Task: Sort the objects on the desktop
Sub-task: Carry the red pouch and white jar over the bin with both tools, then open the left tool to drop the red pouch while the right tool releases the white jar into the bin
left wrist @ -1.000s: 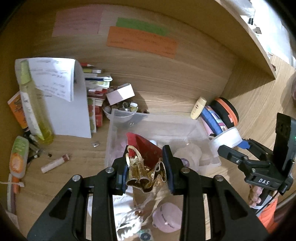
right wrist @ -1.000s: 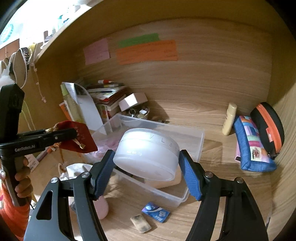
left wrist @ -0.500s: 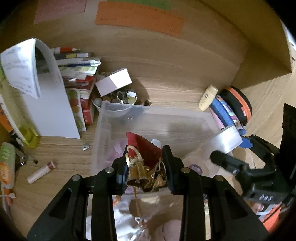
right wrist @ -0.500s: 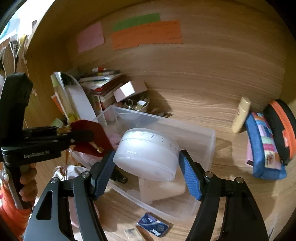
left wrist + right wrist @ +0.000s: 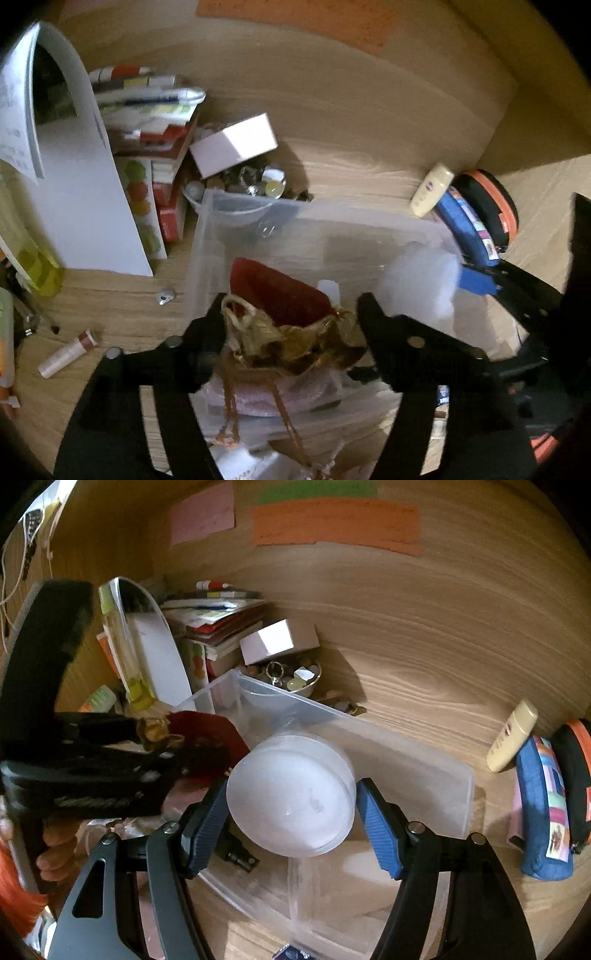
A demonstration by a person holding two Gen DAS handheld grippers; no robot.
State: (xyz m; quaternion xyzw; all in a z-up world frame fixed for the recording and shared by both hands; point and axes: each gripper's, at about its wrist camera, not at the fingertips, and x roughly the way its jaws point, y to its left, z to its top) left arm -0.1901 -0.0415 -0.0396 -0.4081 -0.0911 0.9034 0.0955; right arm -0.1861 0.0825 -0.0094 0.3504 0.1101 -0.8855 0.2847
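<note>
My left gripper [image 5: 291, 332] is shut on a red and gold drawstring pouch [image 5: 284, 317] and holds it over the near left part of a clear plastic bin [image 5: 236, 221]. Its cords hang down. My right gripper [image 5: 291, 805] is shut on a round frosted white jar [image 5: 291, 794], tilted, over the same bin [image 5: 443, 775]. The left gripper and the pouch [image 5: 207, 731] show at the left of the right wrist view. The jar [image 5: 421, 284] shows at the right of the left wrist view. A pink item lies in the bin under the pouch.
A stack of books [image 5: 155, 122] and a curled white sheet [image 5: 74, 177] stand at the back left. A small bowl of trinkets [image 5: 255, 184] with a white box [image 5: 232, 144] sits behind the bin. A cream tube [image 5: 511, 738], a blue pouch [image 5: 543, 812] and an orange-black case [image 5: 572, 775] lie right. A lip balm [image 5: 66, 354] lies left.
Both grippers have moved forward and down over the bin with their loads. The white jar has tilted so its flat face turns toward the right wrist camera.
</note>
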